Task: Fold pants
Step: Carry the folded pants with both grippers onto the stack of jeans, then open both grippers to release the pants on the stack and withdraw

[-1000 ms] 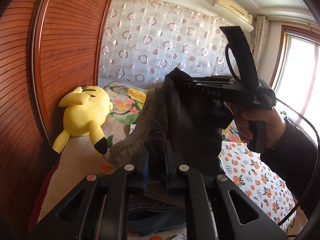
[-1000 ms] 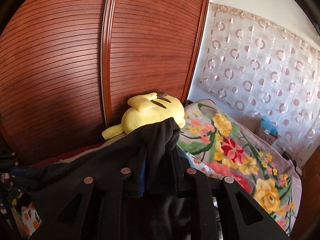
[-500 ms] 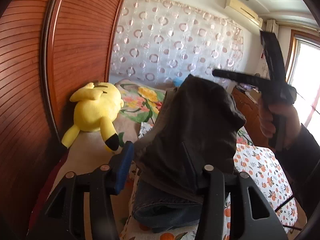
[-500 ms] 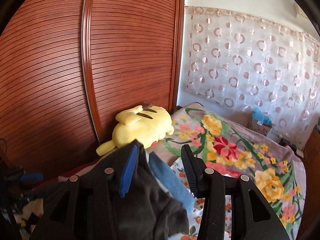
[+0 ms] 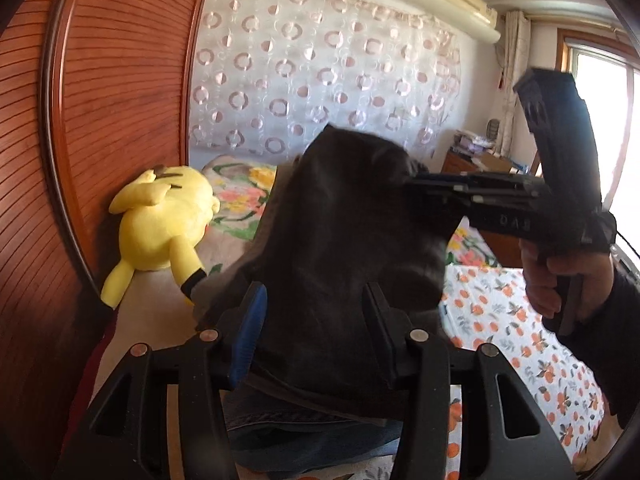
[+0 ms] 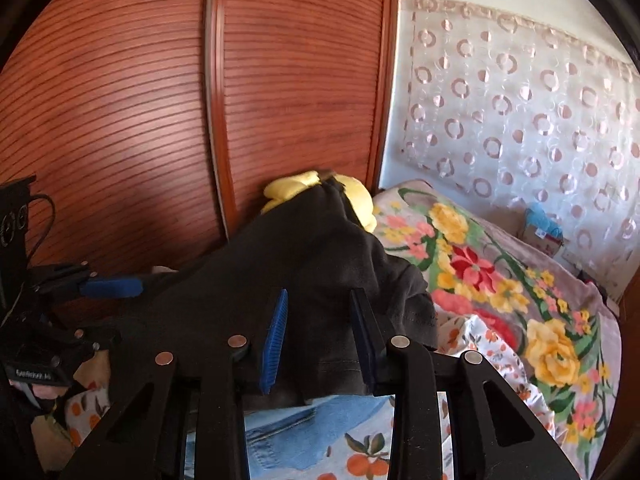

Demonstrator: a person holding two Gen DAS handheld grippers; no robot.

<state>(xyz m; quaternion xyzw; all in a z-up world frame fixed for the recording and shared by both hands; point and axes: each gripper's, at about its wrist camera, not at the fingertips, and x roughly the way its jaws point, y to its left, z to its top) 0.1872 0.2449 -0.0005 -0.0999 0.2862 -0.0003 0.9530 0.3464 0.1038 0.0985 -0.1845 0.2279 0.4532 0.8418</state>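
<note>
The pants (image 5: 340, 248), dark and bunched, sit heaped on the bed between the two claws, on top of a blue denim garment (image 6: 304, 420) that shows beneath their hem. Nearest, the left claw (image 5: 316, 332) stands wide apart with the dark cloth lying loose in the gap, gripping nothing. The right claw (image 6: 318, 332) is likewise spread, its blue pad (image 6: 276, 332) and the opposite finger either side of a fold but not pinching it. Just beyond, the cloth humps up unevenly, one edge drooping toward the orange-print sheet (image 5: 520, 320). Farther back a yellow plush toy (image 5: 160, 224) lies against the wooden wardrobe door (image 6: 160, 100), with a floral blanket (image 6: 500, 288) and a circle-patterned curtain (image 5: 320, 72) behind.

The risk, I'd say, is that the heap slumps or unrolls with neither claw holding it, or that the next pinch catches the denim underneath and drags both garments together.
</note>
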